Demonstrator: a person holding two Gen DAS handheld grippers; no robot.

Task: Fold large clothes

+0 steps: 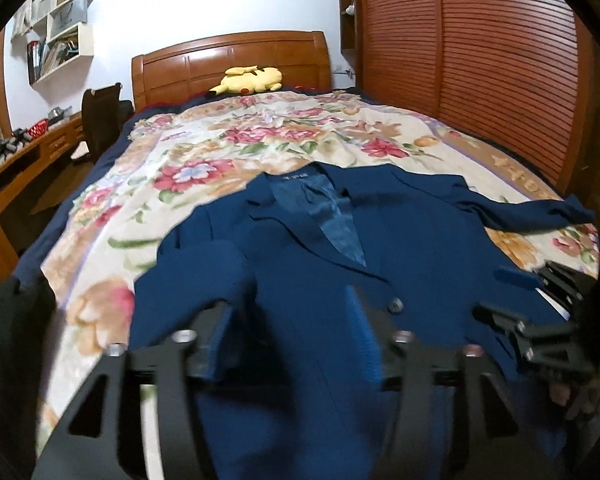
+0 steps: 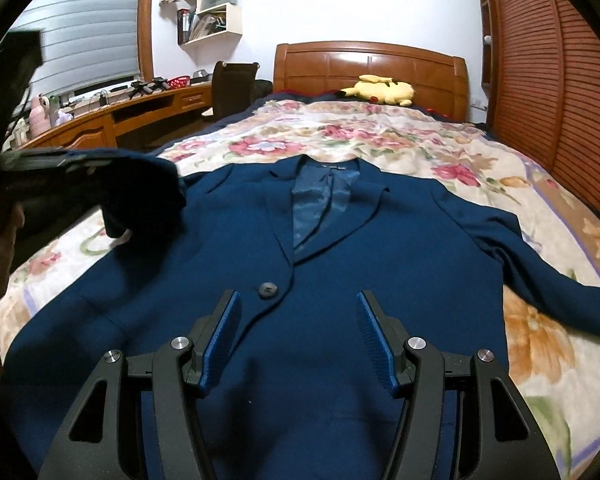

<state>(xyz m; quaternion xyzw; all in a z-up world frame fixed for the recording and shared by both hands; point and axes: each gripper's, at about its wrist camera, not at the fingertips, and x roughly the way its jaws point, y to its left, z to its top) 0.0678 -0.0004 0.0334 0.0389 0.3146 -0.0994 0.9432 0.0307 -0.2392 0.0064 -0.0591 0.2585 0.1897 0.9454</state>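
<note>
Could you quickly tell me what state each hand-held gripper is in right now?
Left hand-held gripper: shut on the jacket sleeve, lifted.
Right hand-held gripper: open, empty, above the jacket.

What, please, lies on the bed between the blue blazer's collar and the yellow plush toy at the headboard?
Only the floral blanket: in the right wrist view it runs bare from the blazer collar to the Pikachu plush.

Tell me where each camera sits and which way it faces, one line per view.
Left wrist: behind the left claw, facing the headboard over the blue jacket; the right claw shows at right.
Right wrist: behind the open right claw, facing the same way; the left claw lifts a sleeve.
Shared: jacket, floral blanket, yellow plush.
</note>
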